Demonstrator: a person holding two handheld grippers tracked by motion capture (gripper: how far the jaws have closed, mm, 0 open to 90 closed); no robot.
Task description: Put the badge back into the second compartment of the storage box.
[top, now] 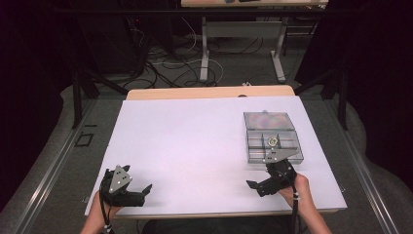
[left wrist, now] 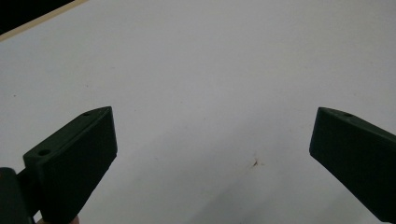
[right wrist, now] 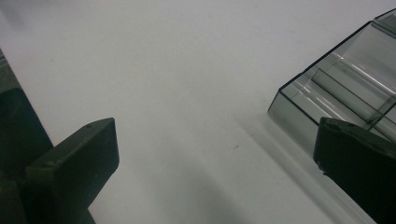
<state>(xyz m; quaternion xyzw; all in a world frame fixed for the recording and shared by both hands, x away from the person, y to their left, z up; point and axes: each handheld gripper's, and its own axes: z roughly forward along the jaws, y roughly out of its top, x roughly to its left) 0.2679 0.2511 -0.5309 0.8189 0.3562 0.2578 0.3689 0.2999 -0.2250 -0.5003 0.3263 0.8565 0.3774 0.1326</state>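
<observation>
A clear plastic compartment box (top: 287, 146) lies open on the right of the white table top (top: 190, 141), its lid (top: 270, 121) folded back behind it. A small metallic piece (top: 272, 142) rests in one middle compartment. Just in front of the box, my right gripper (top: 260, 173) is open with nothing between its jaws. In the right gripper view the gripper (right wrist: 215, 135) hangs over bare table, and the box's corner (right wrist: 336, 88) sits behind its right jaw. My left gripper (top: 138, 179) is open and empty near the front left edge, and its own view also has the gripper (left wrist: 212, 126) over bare white surface.
The wooden table edge (top: 209, 92) runs along the far side of the white sheet. Beyond it on the floor are table legs (top: 204, 53) and loose cables (top: 165, 63). A tiny brown mark (left wrist: 255, 163) sits on the sheet by my left gripper.
</observation>
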